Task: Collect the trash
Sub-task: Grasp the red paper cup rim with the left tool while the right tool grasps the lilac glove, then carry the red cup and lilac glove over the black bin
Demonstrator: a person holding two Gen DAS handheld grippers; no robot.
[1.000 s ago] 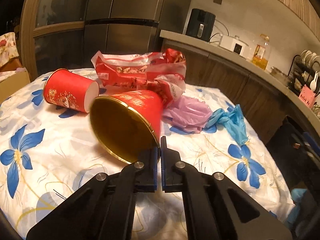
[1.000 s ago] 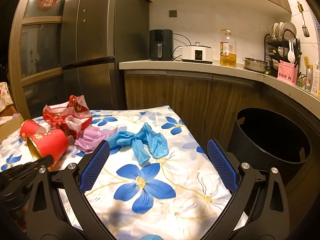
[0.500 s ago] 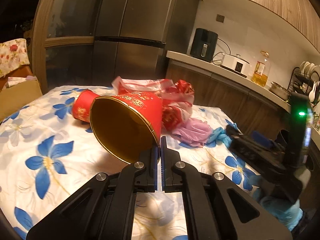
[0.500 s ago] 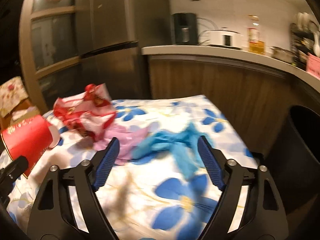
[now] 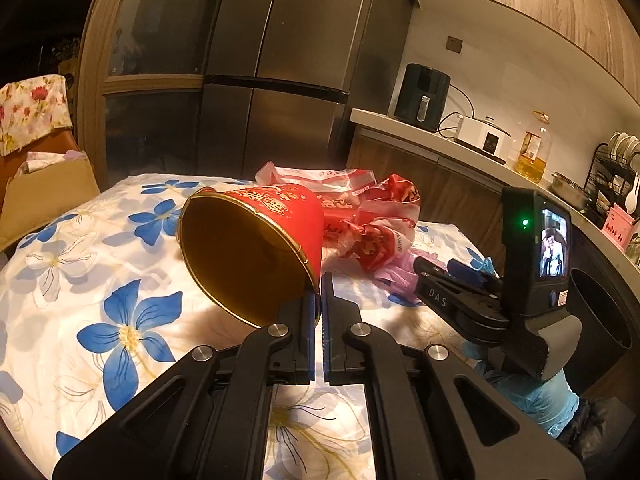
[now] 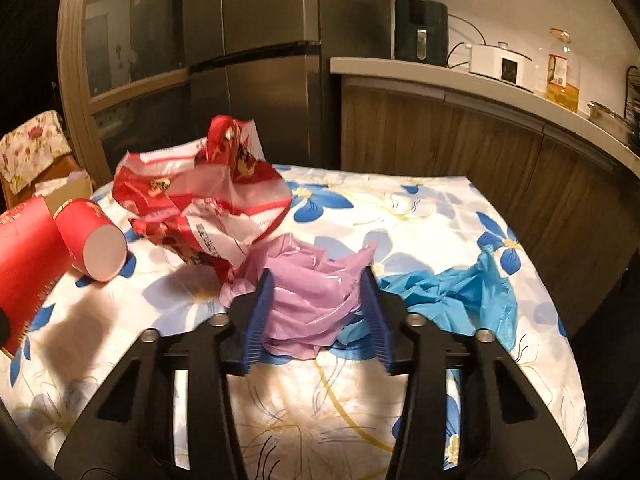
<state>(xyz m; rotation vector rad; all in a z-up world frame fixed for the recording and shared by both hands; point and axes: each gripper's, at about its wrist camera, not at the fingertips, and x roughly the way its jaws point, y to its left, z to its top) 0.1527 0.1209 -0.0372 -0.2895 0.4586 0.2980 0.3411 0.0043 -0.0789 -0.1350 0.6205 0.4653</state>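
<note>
My left gripper (image 5: 321,300) is shut on the rim of a red paper cup (image 5: 256,248) with a gold inside, held above the table; the cup also shows at the left edge of the right wrist view (image 6: 24,272). My right gripper (image 6: 318,300) is open, its fingers on either side of a crumpled purple plastic bag (image 6: 308,296) on the table. A second red cup (image 6: 94,240) lies on its side. A red and white crumpled wrapper (image 6: 208,208) and a blue plastic bag (image 6: 452,296) lie beside the purple bag.
The table wears a white cloth with blue flowers (image 6: 400,208). A black bin (image 5: 600,312) stands to the right of the table. A cardboard box (image 5: 44,196) is at the left. A fridge (image 5: 280,60) and a counter (image 6: 480,84) stand behind.
My left gripper has lifted the red cup higher above the table. My right gripper has moved left and forward to the purple bag, and its jaws have narrowed around it.
</note>
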